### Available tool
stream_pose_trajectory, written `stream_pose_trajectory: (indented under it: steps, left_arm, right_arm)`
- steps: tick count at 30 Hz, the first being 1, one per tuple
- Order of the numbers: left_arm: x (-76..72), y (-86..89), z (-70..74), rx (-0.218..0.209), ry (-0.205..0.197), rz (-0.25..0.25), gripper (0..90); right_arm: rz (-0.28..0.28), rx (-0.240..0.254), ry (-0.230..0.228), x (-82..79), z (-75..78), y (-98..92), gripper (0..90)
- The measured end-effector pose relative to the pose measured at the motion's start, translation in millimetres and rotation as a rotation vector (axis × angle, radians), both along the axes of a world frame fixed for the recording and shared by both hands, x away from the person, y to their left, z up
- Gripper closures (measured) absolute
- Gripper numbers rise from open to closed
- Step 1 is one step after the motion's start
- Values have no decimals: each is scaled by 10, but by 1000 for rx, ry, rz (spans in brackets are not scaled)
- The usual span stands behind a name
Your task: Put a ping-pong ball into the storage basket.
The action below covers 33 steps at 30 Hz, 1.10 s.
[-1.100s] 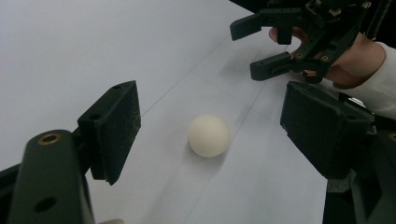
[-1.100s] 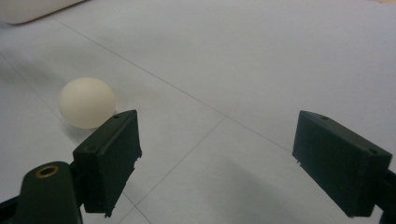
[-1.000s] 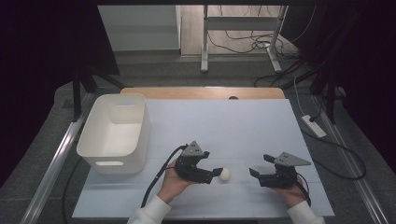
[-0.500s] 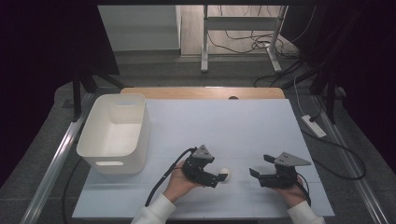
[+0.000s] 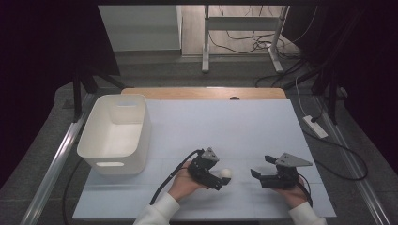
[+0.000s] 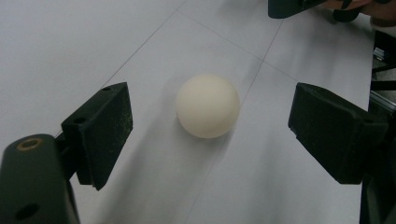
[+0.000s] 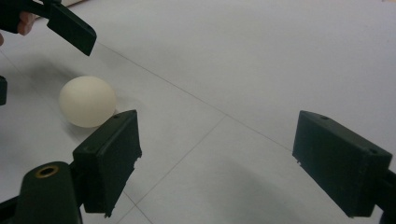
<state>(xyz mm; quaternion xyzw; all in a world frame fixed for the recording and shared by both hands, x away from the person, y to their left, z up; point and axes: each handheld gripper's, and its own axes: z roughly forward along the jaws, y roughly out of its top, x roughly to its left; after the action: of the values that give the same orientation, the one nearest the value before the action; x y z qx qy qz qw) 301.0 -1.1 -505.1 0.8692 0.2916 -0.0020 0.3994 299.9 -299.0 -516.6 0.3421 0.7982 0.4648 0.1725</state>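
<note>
Now the step in hand looks like a pick of the white ball [image 6: 208, 106], which rests on the bench [image 5: 225, 126] near the front edge, a little left of centre. The left gripper [image 5: 222, 180] has it framed: in the left gripper view the ball sits between the two black fingers [image 6: 105, 128], slightly nearer the left one, with clear gaps on both sides, so nothing is gripped yet. Those fingers have just been opening and stand wide, with the ball between them but untouched.

To do this well, I would centre the ball between the pads first, since a round, light ball will likely roll off if one pad touches before the other. Keeping the fingers low to the bench and closing across the widest part of the ball should stop it from squirting out forward. A gentle, even close seems enough.

The right gripper [image 5: 257, 176] rests near the front right of the bench, its fingers [image 7: 109, 154] spread wide with nothing between them, well apart from the ball.

Farther back and to the left stands a white bin [image 5: 96, 140], a likely place for the ball.

Count: two grippers, one ball, one bin.
</note>
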Motion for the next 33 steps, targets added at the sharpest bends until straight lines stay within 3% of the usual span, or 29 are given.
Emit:
stream_pose_trajectory:
  steps: [33]
  left_arm:
    - [167,-225,-174,100,51,-23,149]
  right_arm:
    - [3,5,2,1,2,-5,148]
